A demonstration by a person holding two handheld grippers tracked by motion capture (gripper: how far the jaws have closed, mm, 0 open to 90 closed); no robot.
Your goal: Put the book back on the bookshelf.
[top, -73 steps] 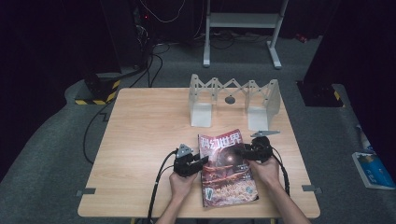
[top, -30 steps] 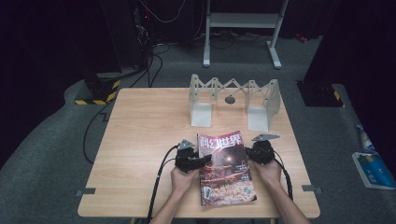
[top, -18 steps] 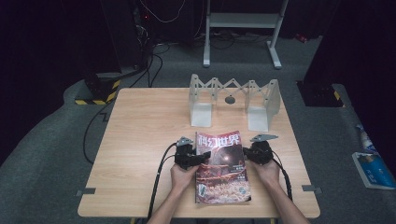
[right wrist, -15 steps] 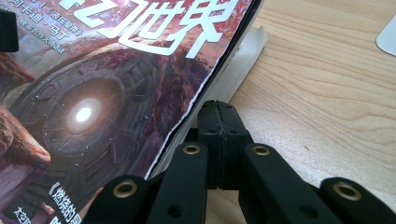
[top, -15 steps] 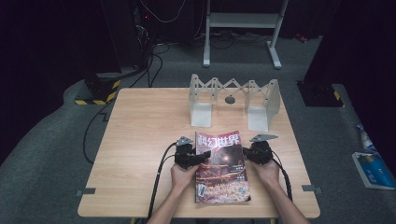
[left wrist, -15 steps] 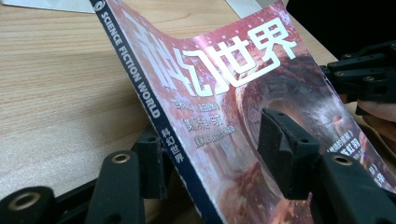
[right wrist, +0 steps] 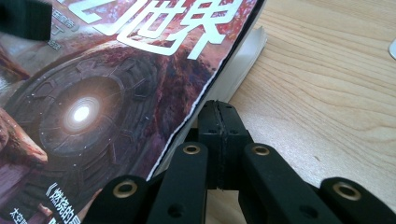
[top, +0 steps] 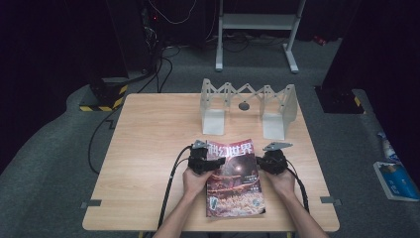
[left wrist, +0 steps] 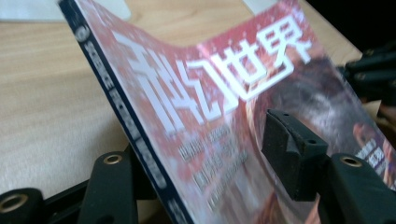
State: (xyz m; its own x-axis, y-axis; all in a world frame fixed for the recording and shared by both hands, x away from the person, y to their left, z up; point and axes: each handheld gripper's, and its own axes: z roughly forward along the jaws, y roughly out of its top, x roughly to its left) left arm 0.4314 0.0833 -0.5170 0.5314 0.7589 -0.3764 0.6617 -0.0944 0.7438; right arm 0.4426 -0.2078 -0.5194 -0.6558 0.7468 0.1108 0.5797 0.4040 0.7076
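Note:
A magazine (top: 233, 178) with a red cover and large white characters lies near the table's front edge, between both hands. My left gripper (top: 209, 161) is at its spine side. In the left gripper view the spine edge of the magazine (left wrist: 210, 93) is raised and passes between the jaws of the left gripper (left wrist: 205, 154): one jaw is under it, and the other pad (left wrist: 287, 149) stands off the cover. These jaws have just been opening. My right gripper (top: 261, 164) is at the page edge. The right gripper (right wrist: 218, 112) is shut, with its tips against the pages under the magazine's (right wrist: 93, 93) overhanging cover.
A white folding rack (top: 277, 106) stands at the back of the wooden table (top: 148, 148), with a small dark round thing (top: 243, 105) between its ends. Cables trail from both grippers off the front edge. A blue packet (top: 393, 181) lies on the floor at the right.
The magazine has turned from a slant to nearly square with the table and slid a little toward the front. The left gripper's jaws now straddle its spine; the right gripper stays at the page edge.

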